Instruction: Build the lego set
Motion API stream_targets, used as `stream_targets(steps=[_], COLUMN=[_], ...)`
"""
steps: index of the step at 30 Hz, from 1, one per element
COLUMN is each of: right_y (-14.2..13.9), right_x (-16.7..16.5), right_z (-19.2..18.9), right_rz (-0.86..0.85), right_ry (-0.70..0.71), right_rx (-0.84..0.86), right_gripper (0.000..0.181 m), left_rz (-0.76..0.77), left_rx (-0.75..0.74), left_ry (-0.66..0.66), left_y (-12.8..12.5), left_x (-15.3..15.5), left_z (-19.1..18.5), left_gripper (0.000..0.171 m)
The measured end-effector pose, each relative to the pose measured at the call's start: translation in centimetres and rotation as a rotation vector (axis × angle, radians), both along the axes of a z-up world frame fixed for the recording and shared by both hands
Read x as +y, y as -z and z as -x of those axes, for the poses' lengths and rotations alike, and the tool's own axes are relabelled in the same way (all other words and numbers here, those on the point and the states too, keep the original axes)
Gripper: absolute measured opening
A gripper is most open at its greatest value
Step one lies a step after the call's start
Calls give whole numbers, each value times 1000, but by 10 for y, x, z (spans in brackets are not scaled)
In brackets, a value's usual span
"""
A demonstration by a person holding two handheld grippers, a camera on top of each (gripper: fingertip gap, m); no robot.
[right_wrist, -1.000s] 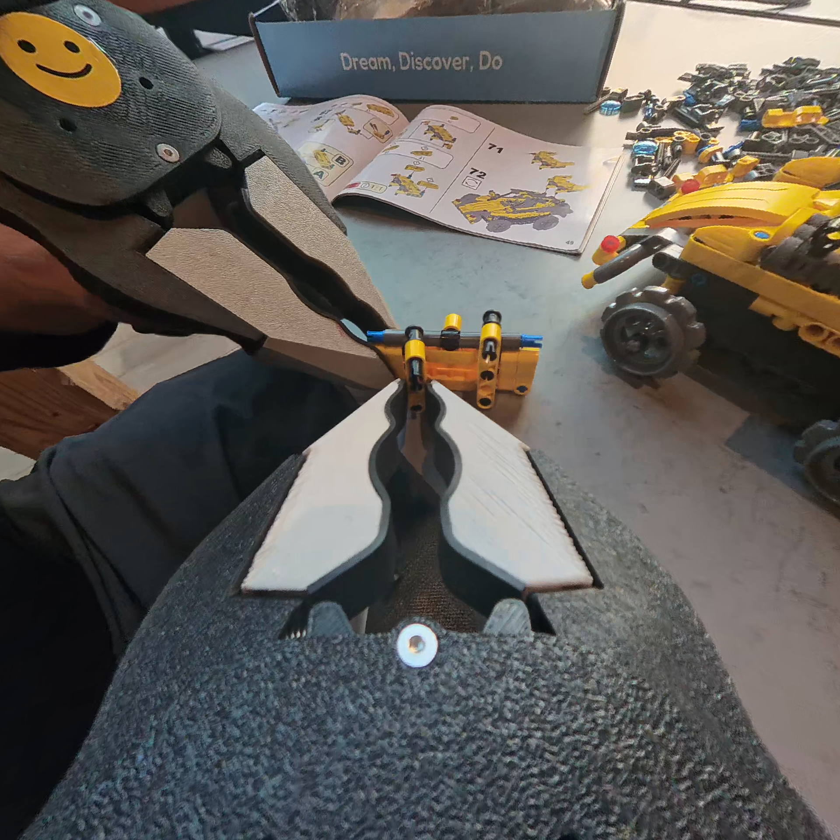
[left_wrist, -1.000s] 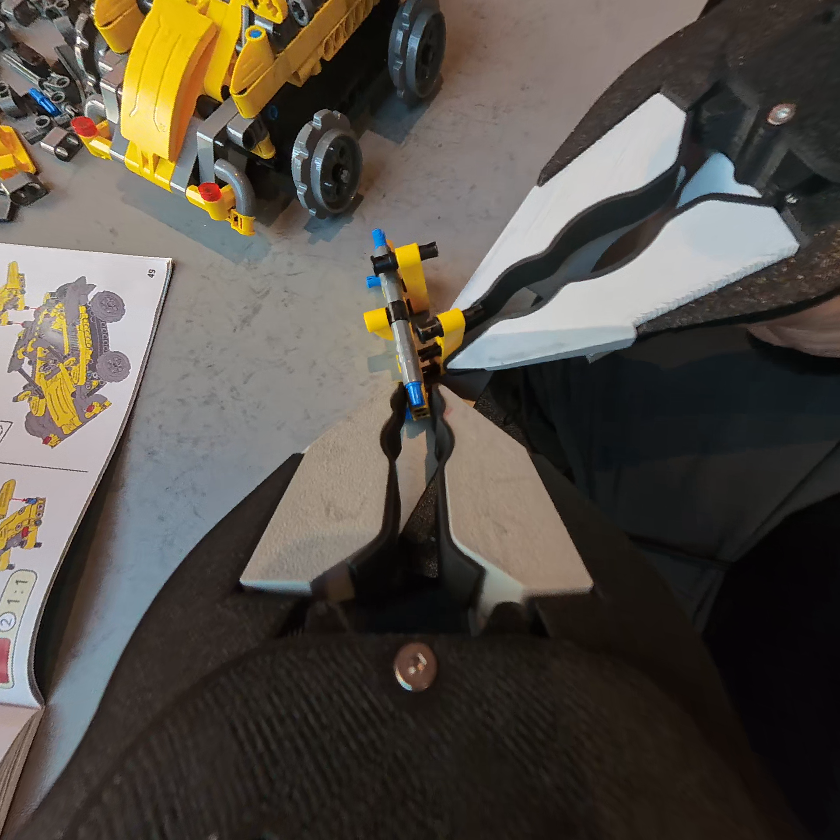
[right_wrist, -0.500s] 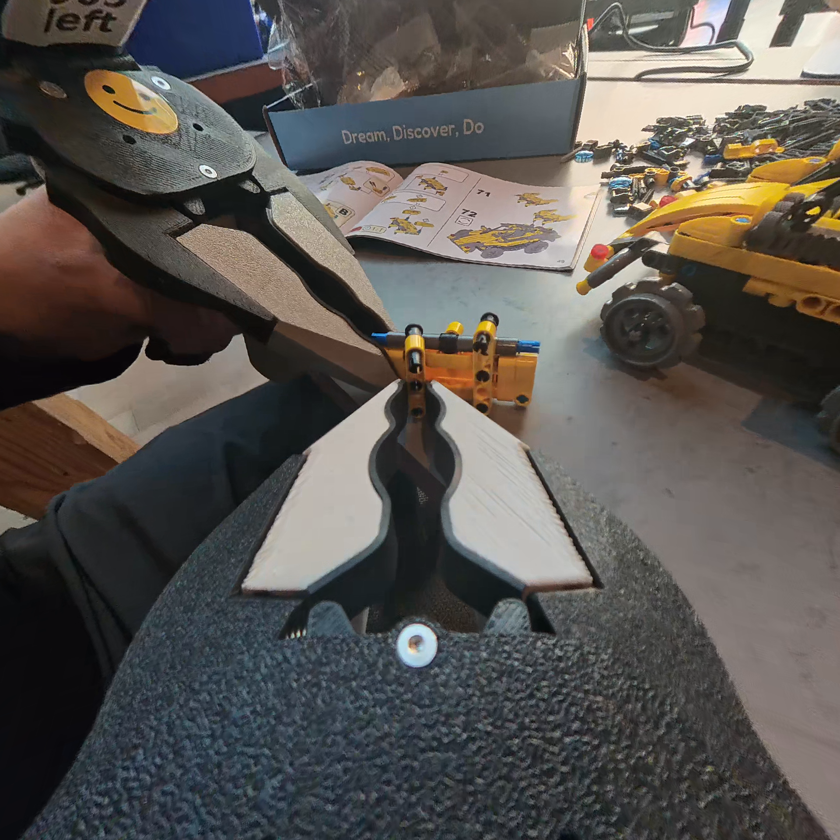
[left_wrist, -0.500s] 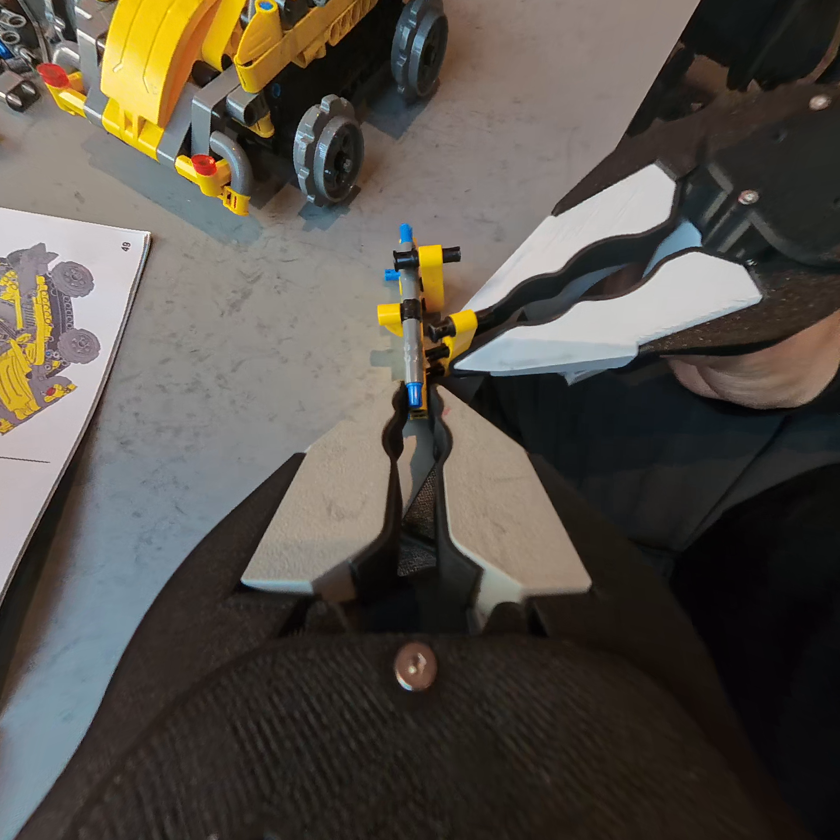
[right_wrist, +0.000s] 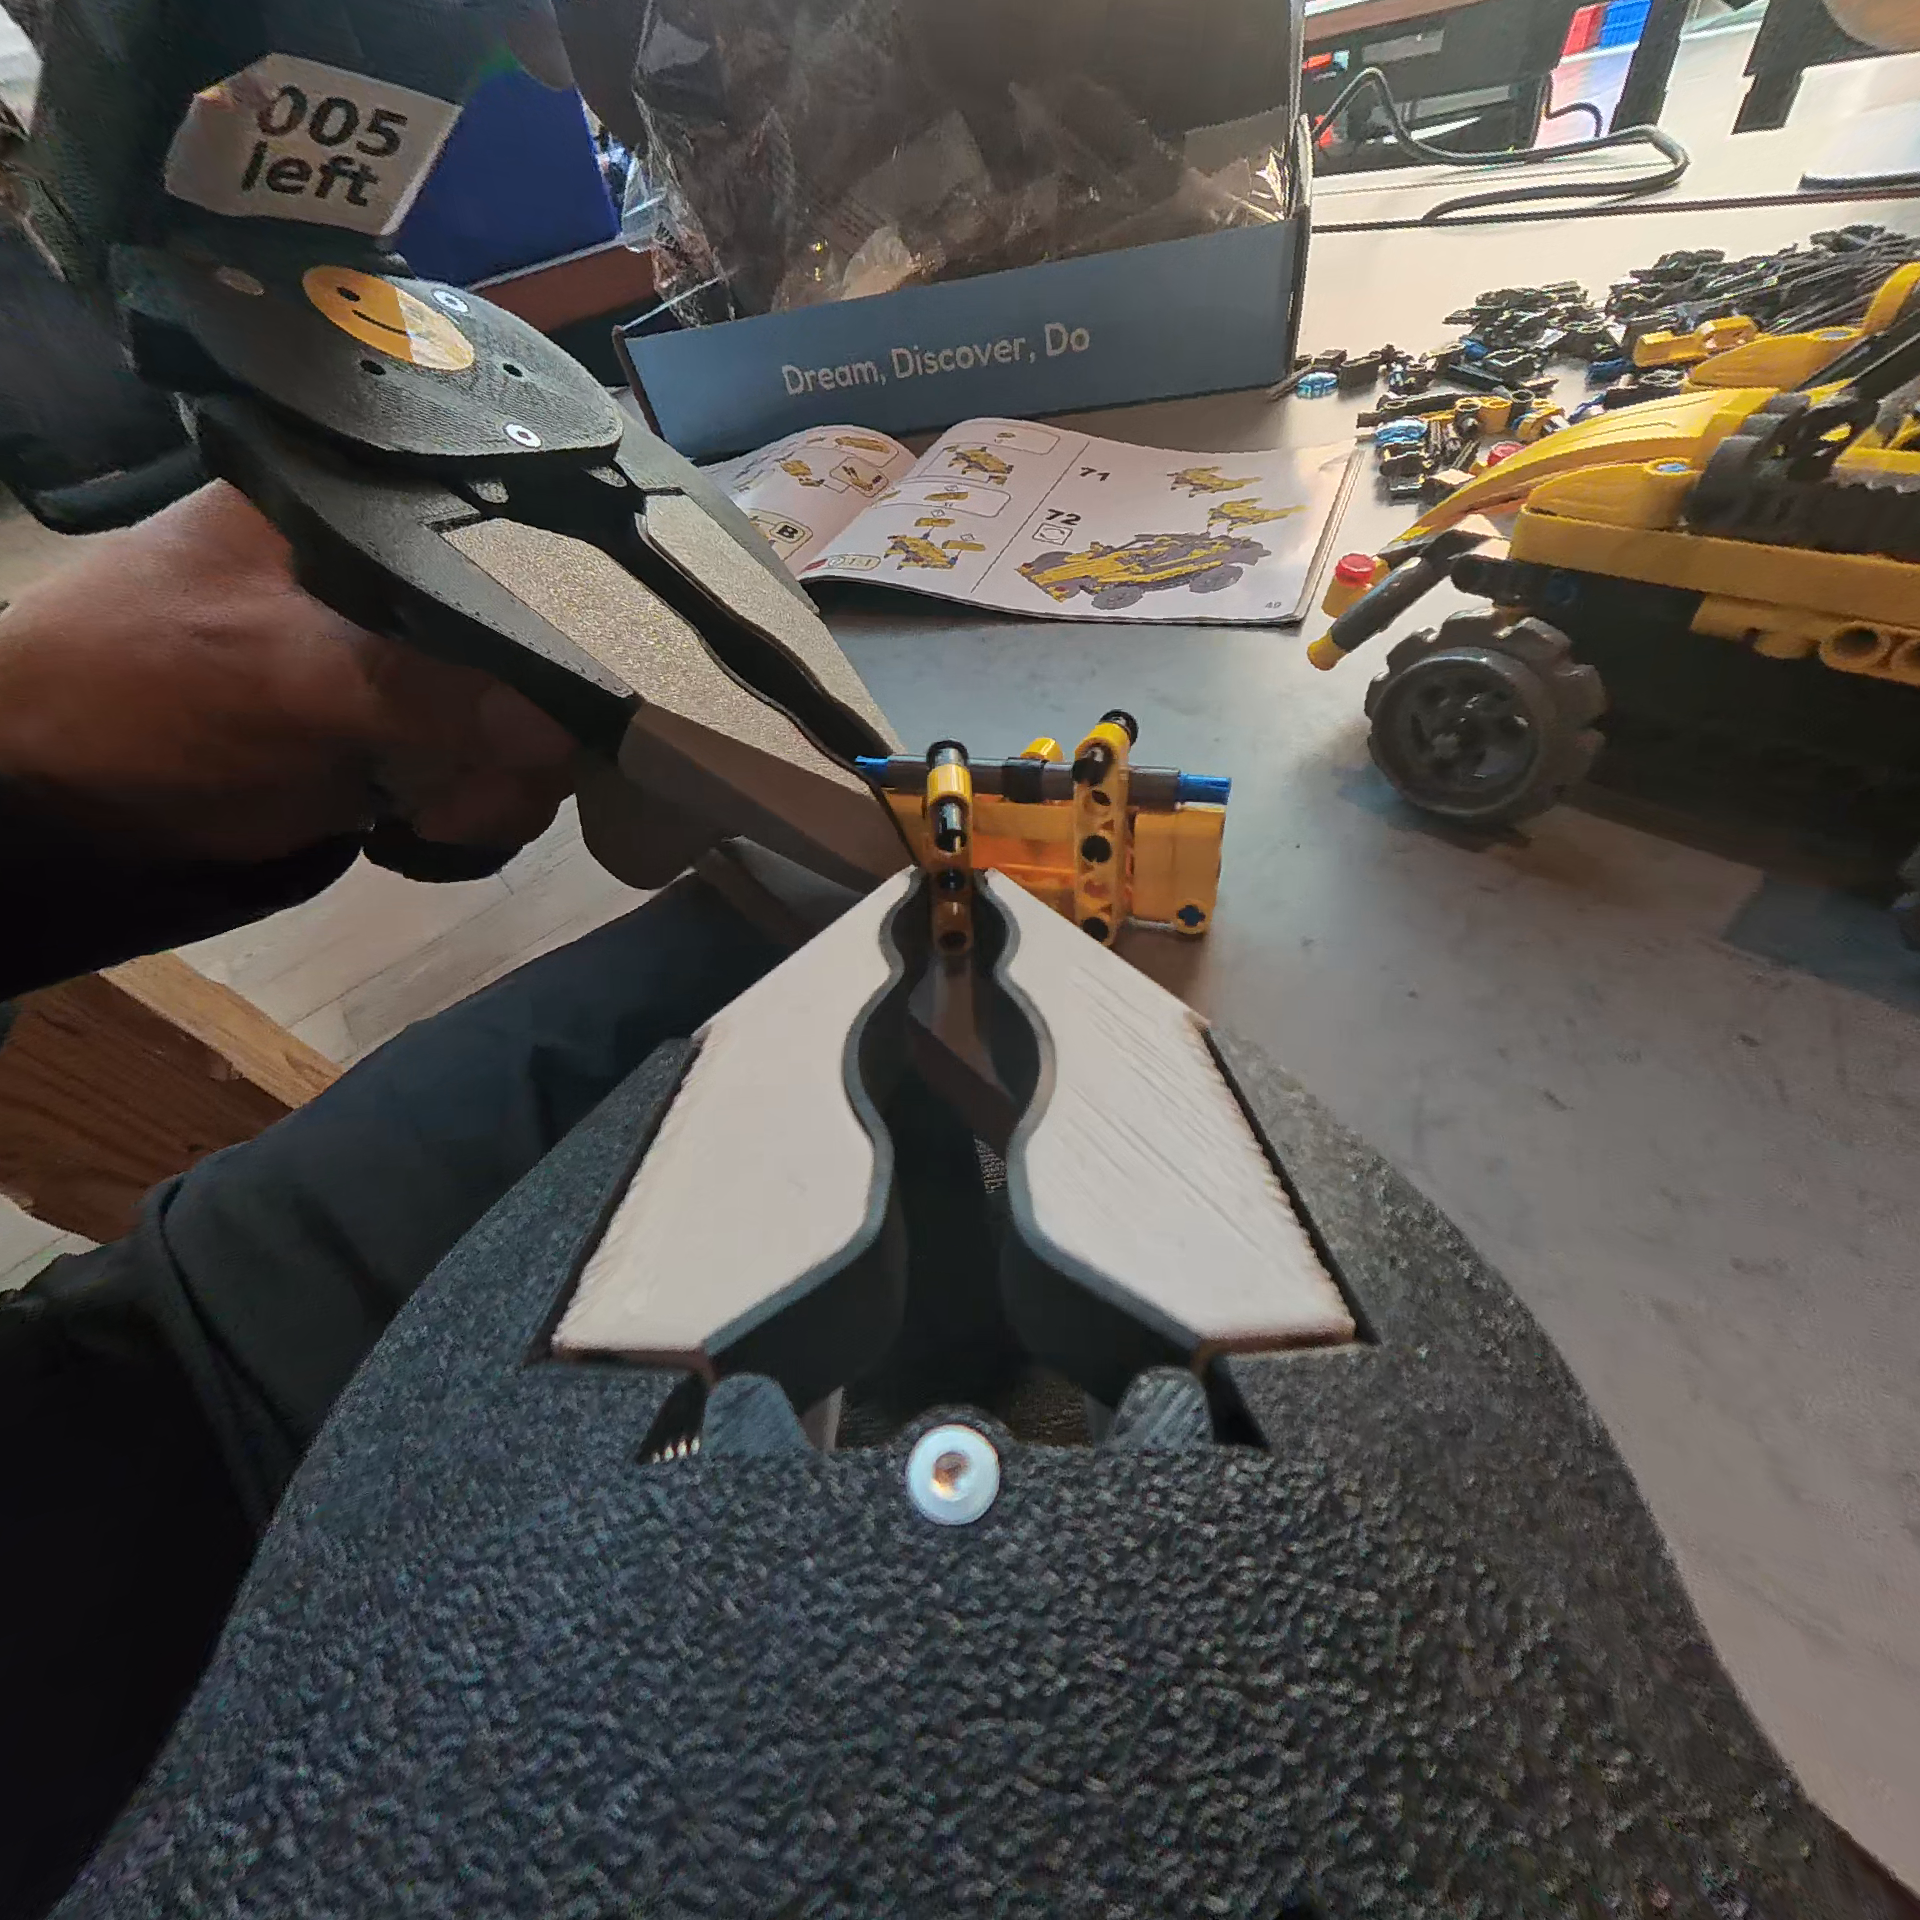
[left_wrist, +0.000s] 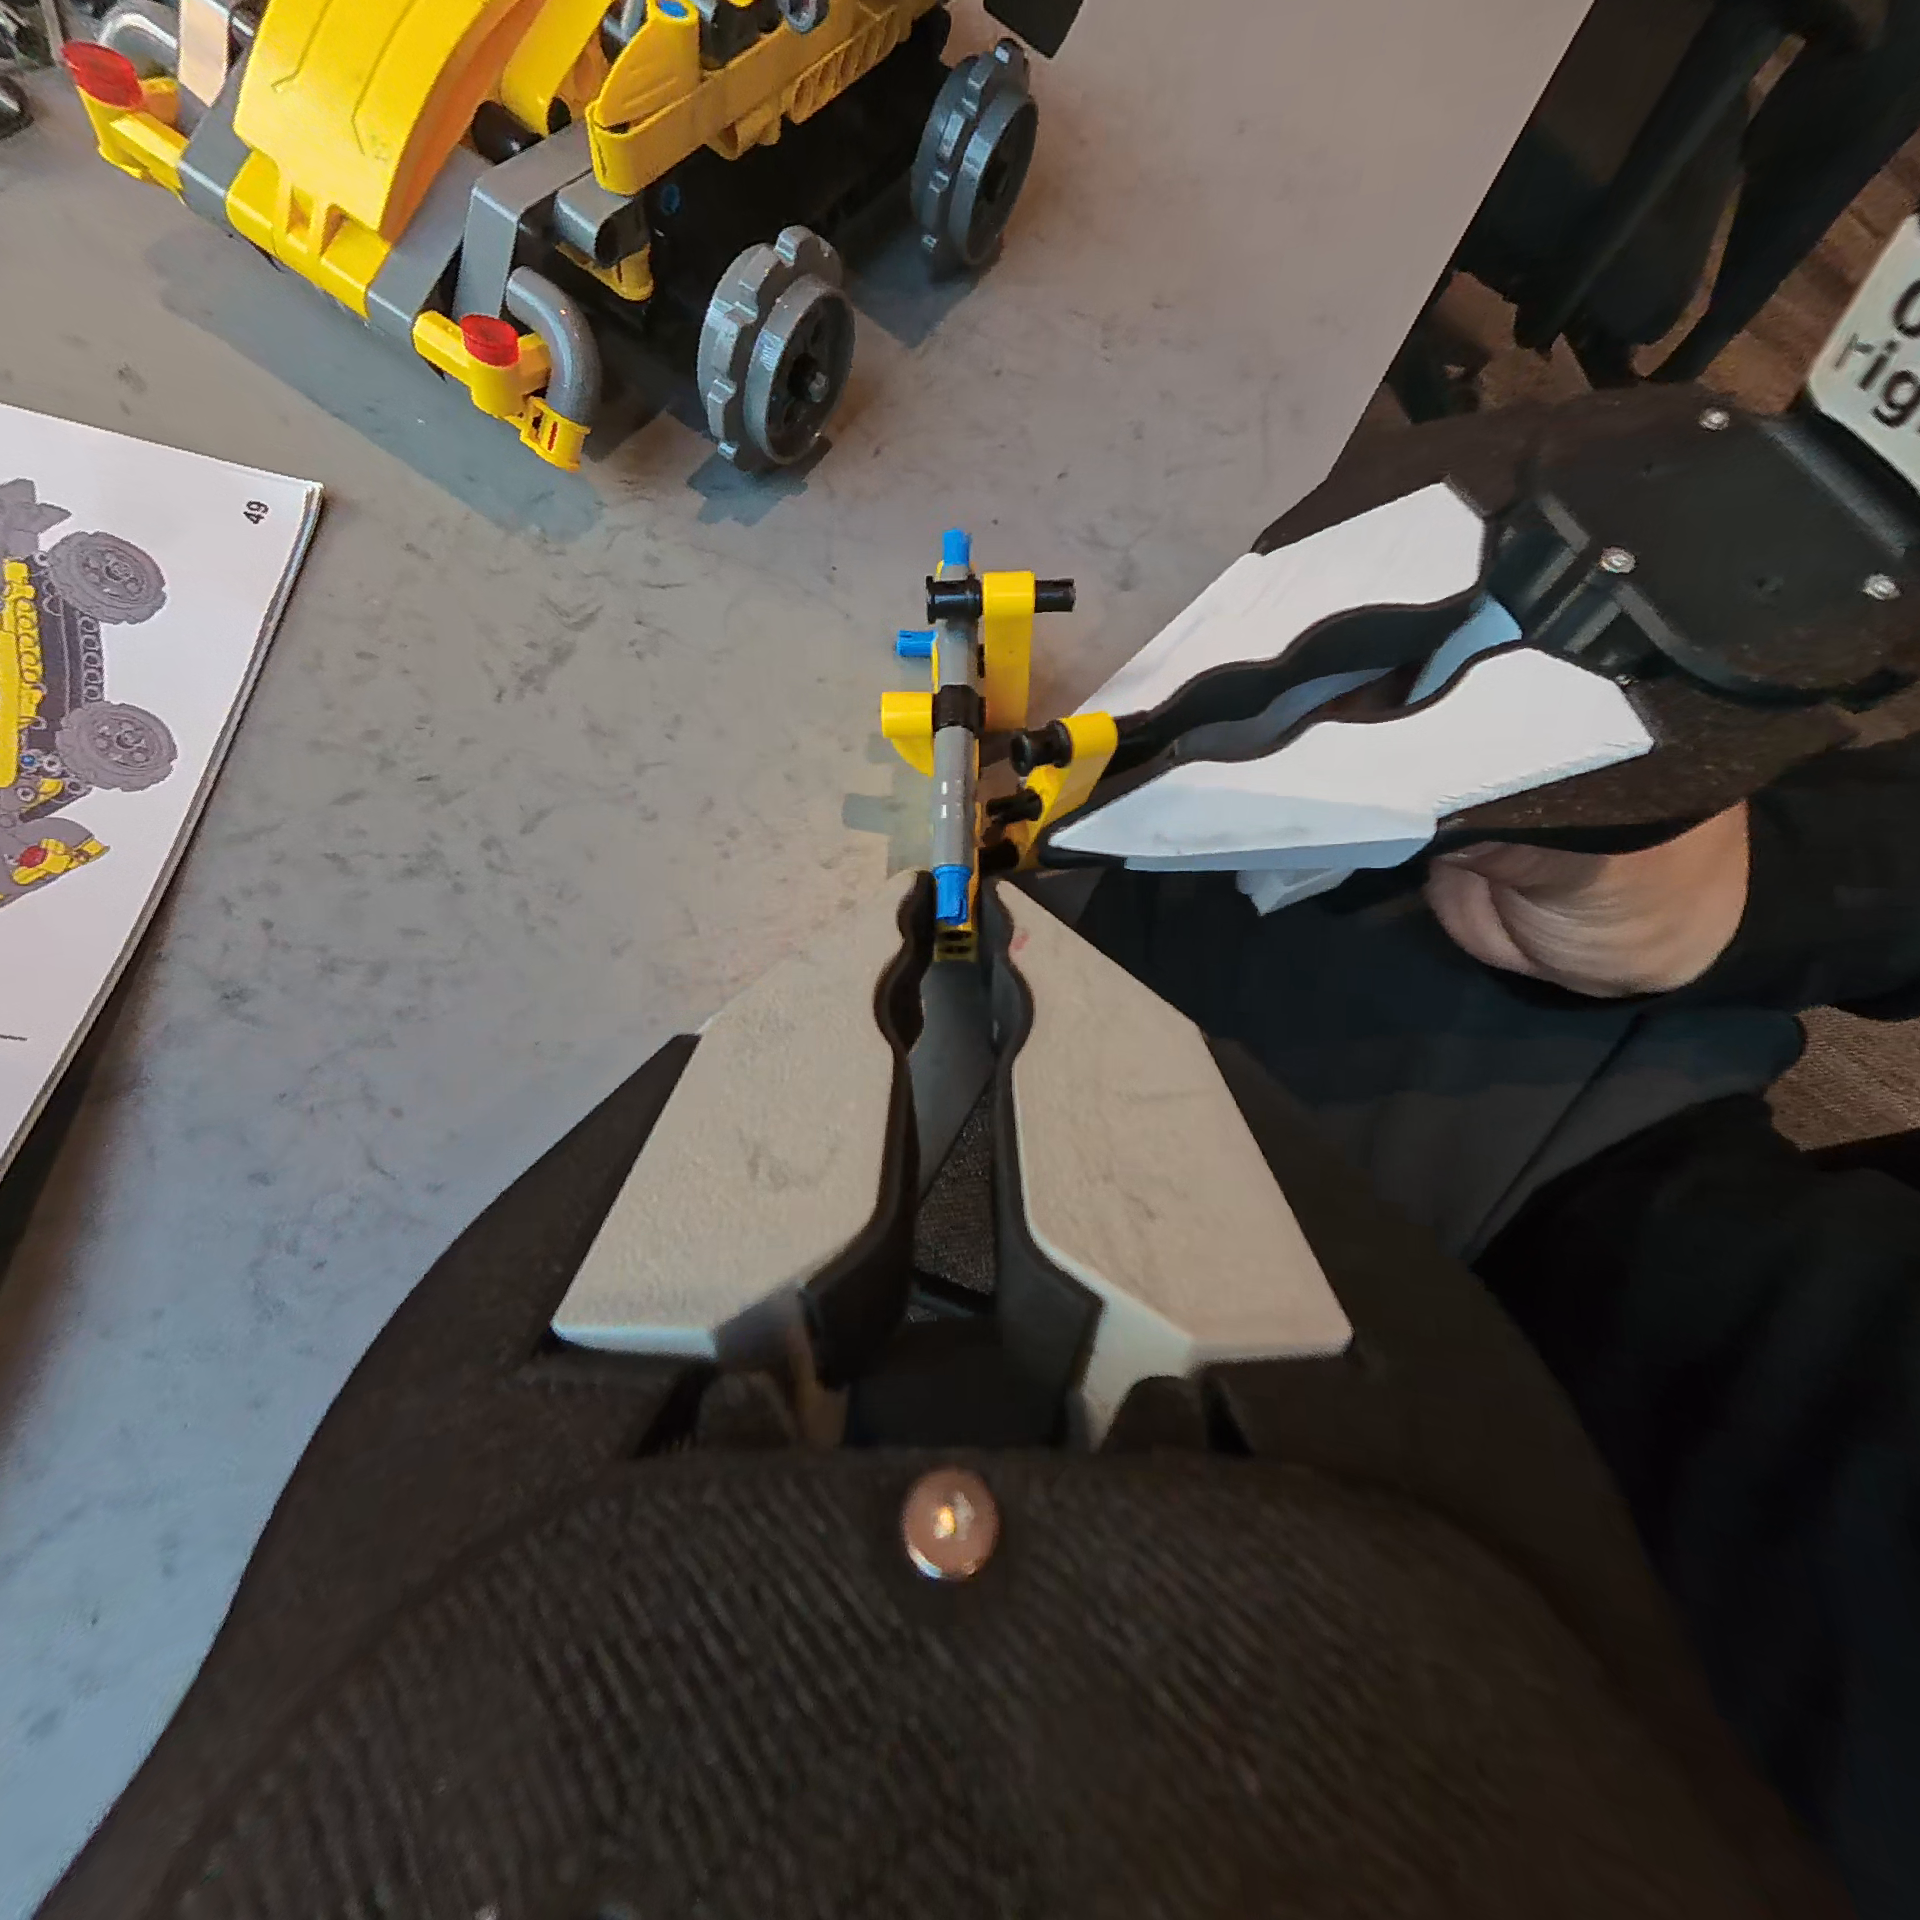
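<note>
Grippers pinching one small brick assembly from two sides

Fingertips hide the actual contact points, so you can't see how deep the small yellow-and-black toy-brick subassembly with the grey axle and blue pins [left_wrist: 971, 727] sits in either grip. The big yellow toy-brick vehicle with grey wheels [left_wrist: 582, 197] is cut off at the frame edge, and the heap of loose black and yellow brick parts [right_wrist: 1538, 343] is too small to sort out.

Your left gripper [left_wrist: 954, 920] comes in from below in its own view, jaws nearly closed on the near end of the subassembly, around the blue pin and yellow beam. Your right gripper [right_wrist: 948, 909] meets it from the side at roughly a right angle, jaws closed down on a yellow beam with black pins. Your hand [left_wrist: 1579, 914] wraps the right handle.

The subassembly hangs between both tips, just over the edge of the grey mottled table [left_wrist: 416, 935], with the vehicle beyond it. The open paper instruction booklet [right_wrist: 1091, 520] lies in front of a dark blue cardboard box [right_wrist: 966, 353].
</note>
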State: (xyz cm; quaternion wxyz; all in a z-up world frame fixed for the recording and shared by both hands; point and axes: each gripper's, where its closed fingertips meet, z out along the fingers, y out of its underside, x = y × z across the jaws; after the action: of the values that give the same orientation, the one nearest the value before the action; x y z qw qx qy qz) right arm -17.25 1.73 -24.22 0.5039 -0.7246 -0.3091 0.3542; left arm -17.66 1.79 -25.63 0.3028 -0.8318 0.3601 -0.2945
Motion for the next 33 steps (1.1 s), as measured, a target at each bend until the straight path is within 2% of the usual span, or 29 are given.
stream_targets(steps=[11,18,27,33], right_y=[1,2,16,15], right_x=[2,2,4,3], right_z=[1,2,-1,-2], right_rz=[-46,-105,-33,-34], right_ry=[64,64,39,26], right_rx=[-14,-167,-374,-363], right_gripper=[7,7,10,9], left_rz=[-41,-54,-100,-99], left_rx=[24,31,60,58], left_ry=[-40,-40,-22,-17], left_y=[1,1,2,1], left_x=[2,4,2,1], left_z=[1,1,-3,-3], left_gripper=[5,5,5,5])
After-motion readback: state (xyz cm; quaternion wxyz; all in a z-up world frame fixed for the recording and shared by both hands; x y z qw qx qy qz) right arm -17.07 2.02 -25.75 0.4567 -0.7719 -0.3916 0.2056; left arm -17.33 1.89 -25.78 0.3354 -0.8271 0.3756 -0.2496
